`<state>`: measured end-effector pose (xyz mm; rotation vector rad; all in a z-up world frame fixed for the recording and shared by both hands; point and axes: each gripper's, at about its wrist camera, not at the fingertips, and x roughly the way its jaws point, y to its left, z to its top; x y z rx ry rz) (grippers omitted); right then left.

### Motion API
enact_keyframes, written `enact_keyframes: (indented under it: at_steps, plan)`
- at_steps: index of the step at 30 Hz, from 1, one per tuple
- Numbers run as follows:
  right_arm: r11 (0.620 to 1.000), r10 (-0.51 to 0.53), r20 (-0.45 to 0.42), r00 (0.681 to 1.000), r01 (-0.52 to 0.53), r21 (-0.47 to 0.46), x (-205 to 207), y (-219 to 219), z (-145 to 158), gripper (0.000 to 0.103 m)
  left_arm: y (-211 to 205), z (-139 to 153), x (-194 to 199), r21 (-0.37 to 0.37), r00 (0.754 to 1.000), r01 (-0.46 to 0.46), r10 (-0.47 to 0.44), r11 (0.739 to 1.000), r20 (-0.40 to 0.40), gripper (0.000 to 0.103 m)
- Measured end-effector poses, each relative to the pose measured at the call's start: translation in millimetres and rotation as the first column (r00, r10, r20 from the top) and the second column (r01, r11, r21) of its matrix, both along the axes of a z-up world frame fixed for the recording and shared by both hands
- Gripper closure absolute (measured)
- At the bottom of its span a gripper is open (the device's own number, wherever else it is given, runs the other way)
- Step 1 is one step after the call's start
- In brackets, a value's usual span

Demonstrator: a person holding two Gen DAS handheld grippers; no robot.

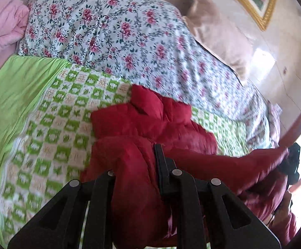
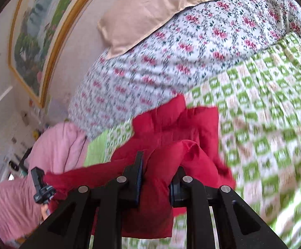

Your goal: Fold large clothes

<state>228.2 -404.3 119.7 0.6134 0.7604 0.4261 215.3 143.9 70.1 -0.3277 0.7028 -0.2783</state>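
Both tongs are clamped on the red padded jacket [image 1: 150,128] right now. In the left wrist view, my left gripper [image 1: 138,166] has a thick bunch of red fabric pinched between its fingers at the lower centre of the frame. In the right wrist view, my right gripper [image 2: 156,172] is clenched on another wad of it, lower centre too. At the right edge of the left view I can see the other tool [image 1: 293,161] holding the far end of the stretched hem.

The jacket itself sits mid-frame, its upper part lying on the green checked bedspread [image 1: 53,128], the near edge lifted off the bed between my two grips. Behind it, across the top of the frame, is the floral quilt [image 1: 109,31], with a tan pillow [image 1: 214,27] upper right and a pink blanket [image 1: 3,25] upper left.

Here's my worry: this padded fabric looks slippery and bulky, so a fat pinch like this could slide out if I pull the two ends apart too hard. If one side lets go, I'd expect the fold to land crooked. Both views are blurred, so I can't judge how deep each bite is. Carrying the edge too far up the frame might also drag the jacket into the quilt and bunch it.
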Motion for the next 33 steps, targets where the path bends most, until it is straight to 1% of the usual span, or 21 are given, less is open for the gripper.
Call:
enact_keyframes:
  at_steps: [2, 3, 4, 8, 10, 11, 13, 15, 16, 18, 21, 22, 26, 29, 31, 33]
  plan:
    - [0.999, -0.038, -0.022, 0.999, 0.038, 0.030, 27.5, -1.4, -4.2, 0.084, -3.5, -0.2, 22.1, 0.006, 1.000, -0.016, 0.016, 1.000, -0.014, 0.087]
    - [0.998, -0.049, -0.030, 0.998, 0.050, 0.037, 40.4, 0.5, -8.2, 0.084, -3.8, -1.6, 36.2, -0.005, 0.999, -0.023, 0.023, 1.000, -0.028, 0.087]
    - [0.997, -0.063, -0.036, 0.997, 0.065, 0.036, 55.2, 2.2, -13.0, 0.084, -3.9, -4.2, 52.5, -0.012, 0.999, -0.029, 0.029, 0.999, -0.041, 0.087]
    - [0.993, -0.111, -0.099, 0.989, 0.115, 0.039, 105.7, 1.3, -37.4, 0.084, -4.8, -17.6, 97.7, -0.024, 0.995, -0.056, 0.054, 0.998, -0.088, 0.087]
    - [0.988, -0.139, -0.132, 0.981, 0.146, 0.048, 125.2, -1.9, -55.2, 0.083, -2.6, -30.7, 121.4, -0.032, 0.990, -0.071, 0.067, 0.997, -0.122, 0.087]
    - [0.984, -0.165, -0.174, 0.971, 0.174, 0.035, 133.0, -3.8, -63.5, 0.083, -1.0, -41.6, 135.9, -0.041, 0.986, -0.074, 0.067, 0.996, -0.151, 0.087]
    - [0.979, -0.179, -0.219, 0.959, 0.195, 0.051, 151.2, -7.6, -85.5, 0.082, 0.2, -60.9, 157.6, -0.052, 0.979, -0.079, 0.068, 0.996, -0.193, 0.087]
    - [0.974, -0.192, -0.260, 0.946, 0.216, 0.064, 165.5, -9.7, -105.6, 0.081, -0.2, -77.0, 174.1, -0.064, 0.974, -0.089, 0.074, 0.994, -0.216, 0.087]
    - [0.969, -0.200, -0.278, 0.940, 0.231, 0.082, 171.8, -11.3, -116.6, 0.080, -1.3, -81.1, 179.5, -0.066, 0.973, -0.090, 0.074, 0.994, -0.219, 0.087]
    - [0.958, -0.218, -0.308, 0.926, 0.264, 0.115, 182.4, -14.9, -134.8, 0.080, -5.5, -90.7, 193.5, -0.043, 0.976, -0.085, 0.074, 0.995, -0.207, 0.087]
    - [0.944, -0.255, -0.330, 0.909, 0.308, 0.117, 196.4, -17.8, -154.7, 0.080, -11.1, -98.4, 211.4, -0.013, 0.980, -0.079, 0.075, 0.997, -0.186, 0.085]
    - [0.942, -0.270, -0.330, 0.905, 0.319, 0.106, 200.9, -17.2, -158.7, 0.080, -10.6, -100.3, 217.3, -0.015, 0.980, -0.083, 0.079, 0.996, -0.185, 0.084]
    - [0.930, -0.308, -0.336, 0.890, 0.357, 0.092, 215.1, -14.9, -171.7, 0.080, -3.9, -107.3, 238.1, -0.060, 0.972, -0.088, 0.072, 0.994, -0.222, 0.084]
    - [0.928, -0.327, -0.329, 0.886, 0.367, 0.065, 224.0, -13.4, -176.8, 0.080, 0.3, -98.7, 237.7, -0.062, 0.977, -0.071, 0.057, 0.996, -0.208, 0.083]
    - [0.930, -0.331, -0.325, 0.886, 0.365, 0.050, 227.8, -12.9, -179.5, 0.080, 4.7, -86.5, 227.8, -0.069, 0.984, -0.067, 0.055, 0.995, -0.169, 0.081]
    - [0.931, -0.337, -0.314, 0.887, 0.364, 0.027, 230.9, -10.5, -180.4, 0.080, 7.0, -71.0, 213.9, -0.058, 0.992, -0.061, 0.054, 0.996, -0.118, 0.079]
